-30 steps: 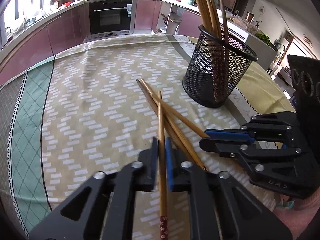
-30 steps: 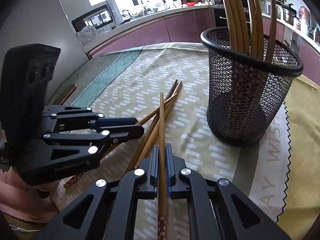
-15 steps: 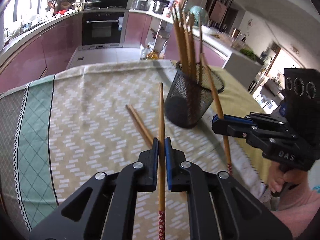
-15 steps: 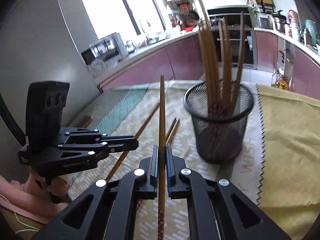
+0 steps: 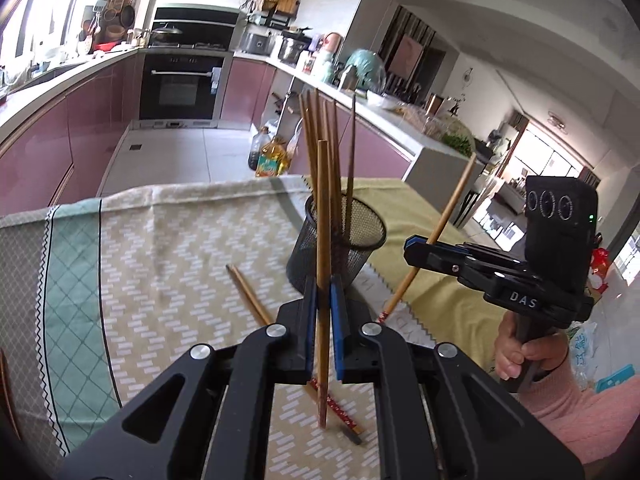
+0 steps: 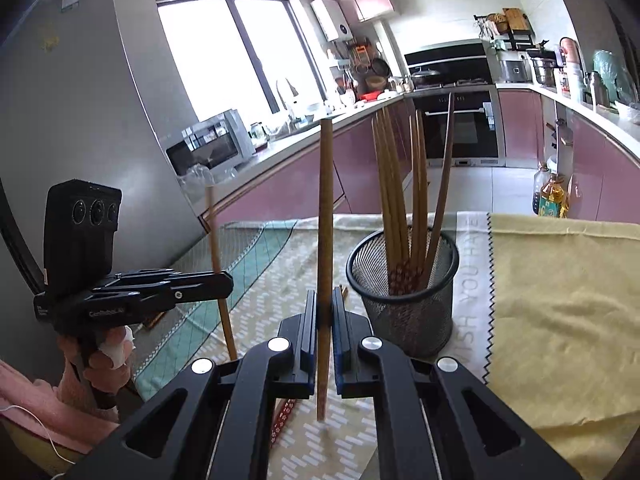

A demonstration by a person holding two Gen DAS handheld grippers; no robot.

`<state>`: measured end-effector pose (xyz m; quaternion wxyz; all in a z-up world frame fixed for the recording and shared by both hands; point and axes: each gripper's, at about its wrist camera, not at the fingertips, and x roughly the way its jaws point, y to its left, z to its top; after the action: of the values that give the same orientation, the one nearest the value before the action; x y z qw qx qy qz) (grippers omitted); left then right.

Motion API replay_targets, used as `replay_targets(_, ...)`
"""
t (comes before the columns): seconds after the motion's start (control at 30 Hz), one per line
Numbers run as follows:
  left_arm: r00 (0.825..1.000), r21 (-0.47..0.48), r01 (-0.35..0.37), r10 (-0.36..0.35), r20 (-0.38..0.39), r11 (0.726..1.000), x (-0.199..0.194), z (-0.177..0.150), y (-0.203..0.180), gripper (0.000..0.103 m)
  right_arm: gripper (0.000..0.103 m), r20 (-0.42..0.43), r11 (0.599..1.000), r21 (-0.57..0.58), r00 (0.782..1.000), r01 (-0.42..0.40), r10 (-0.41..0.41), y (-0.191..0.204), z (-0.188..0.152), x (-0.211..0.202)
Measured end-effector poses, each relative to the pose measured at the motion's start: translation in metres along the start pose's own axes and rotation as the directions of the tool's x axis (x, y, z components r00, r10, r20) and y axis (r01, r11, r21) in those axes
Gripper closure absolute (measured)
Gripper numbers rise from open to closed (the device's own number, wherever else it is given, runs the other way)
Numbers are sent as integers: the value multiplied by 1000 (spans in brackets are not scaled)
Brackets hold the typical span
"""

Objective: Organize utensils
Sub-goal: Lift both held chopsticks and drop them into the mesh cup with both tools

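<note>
Both raised off the worktop [image 5: 168, 240] since a second ago: left hand-held gripper [image 5: 323, 300] clamped on one chopstick [image 5: 322, 216], right hand-held gripper [image 6: 324, 312] on another chopstick [image 6: 325, 208]. Mesh holder [image 6: 404, 312] near far edge; two chopsticks [image 5: 248, 292] left lying beside it.

Your left gripper [image 5: 323, 300] sits above the table, jaws clamped tight on a chopstick [image 5: 322, 240] standing upright. Your right gripper [image 6: 326, 312] does the same with its own chopstick [image 6: 325, 220]. Your hands [image 5: 520, 354] grip both handles, pink sleeves [image 5: 592, 412] showing
</note>
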<state>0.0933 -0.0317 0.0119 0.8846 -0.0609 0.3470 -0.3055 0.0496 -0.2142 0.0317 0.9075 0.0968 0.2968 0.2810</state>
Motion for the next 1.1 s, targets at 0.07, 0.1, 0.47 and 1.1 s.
replay_targets(0.07, 1000, 2, 0, 0, 16, 1000, -4, 4, -1, 96, 97, 13, 1000, -6, 1000, 3, -3, 0, 4, -3)
replay_targets(0.1, 1000, 2, 3, -3, 23, 1000, -5, 6, 0, 96, 97, 21, 1000, -13, 1000, 9, -9, 0, 7, -5)
replay_targets(0.47, 994, 7, 22, -23, 104, 1000, -12, 43, -6, 96, 97, 91, 996, -68, 995, 54, -47, 1, 38, -22)
replay_targets(1.1, 981, 57, 33, -43, 191, 998, -5, 113, -29, 96, 97, 170, 989, -106, 982, 101, -82, -9, 88, -31)
